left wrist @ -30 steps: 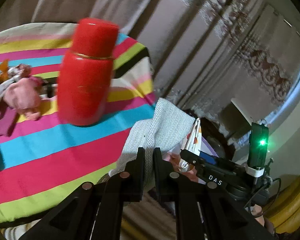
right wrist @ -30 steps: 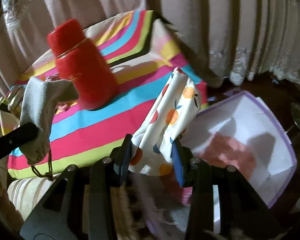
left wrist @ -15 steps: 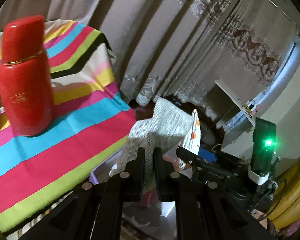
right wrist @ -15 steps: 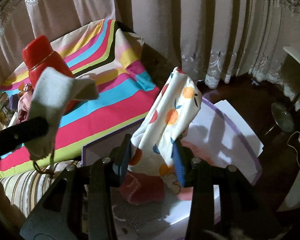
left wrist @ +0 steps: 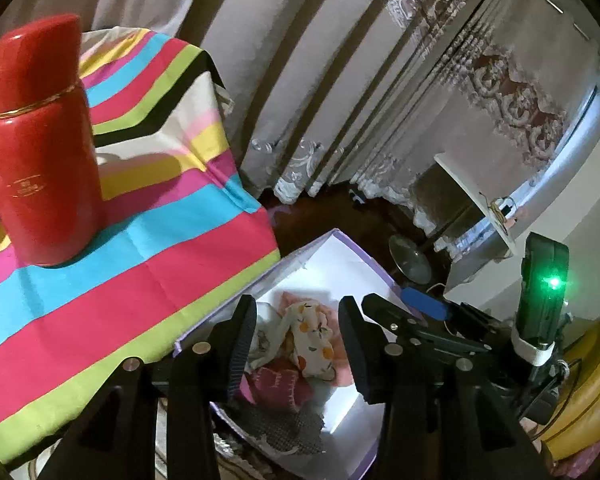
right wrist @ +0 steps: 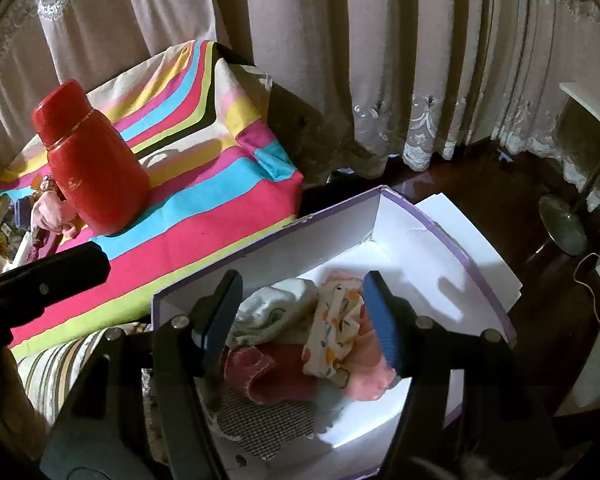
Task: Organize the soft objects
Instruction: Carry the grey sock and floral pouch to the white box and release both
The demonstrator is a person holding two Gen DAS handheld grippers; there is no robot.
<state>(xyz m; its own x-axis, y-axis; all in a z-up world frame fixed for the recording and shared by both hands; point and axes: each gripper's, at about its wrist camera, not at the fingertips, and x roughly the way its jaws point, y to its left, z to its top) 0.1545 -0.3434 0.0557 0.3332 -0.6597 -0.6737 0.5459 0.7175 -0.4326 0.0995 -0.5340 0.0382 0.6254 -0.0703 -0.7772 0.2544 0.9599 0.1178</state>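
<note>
Both jaws are opening over the white box (right wrist: pixel 416 240), left hand-held gripper (left wrist: pixel 298 334) and right hand-held gripper (right wrist: pixel 302 316) empty, grey cloth (right wrist: pixel 276 308) and orange-print cloth (right wrist: pixel 336 328) lying inside, so next it's probably back to the tabletop (left wrist: pixel 112 264) for more.

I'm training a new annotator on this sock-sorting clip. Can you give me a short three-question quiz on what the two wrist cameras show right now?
1. True or false: the orange-print cloth lies inside the white box.
2. Where does the red flask stand? A) in the box B) upright on the striped tablecloth C) on the floor
3. Fill in: neither the left gripper nor the right gripper has a cloth between its ____.

Key: 1 true. 2 B. 3 fingers; both pairs are opening above the box, with the grey-white cloth dropped beside the print one.
</note>
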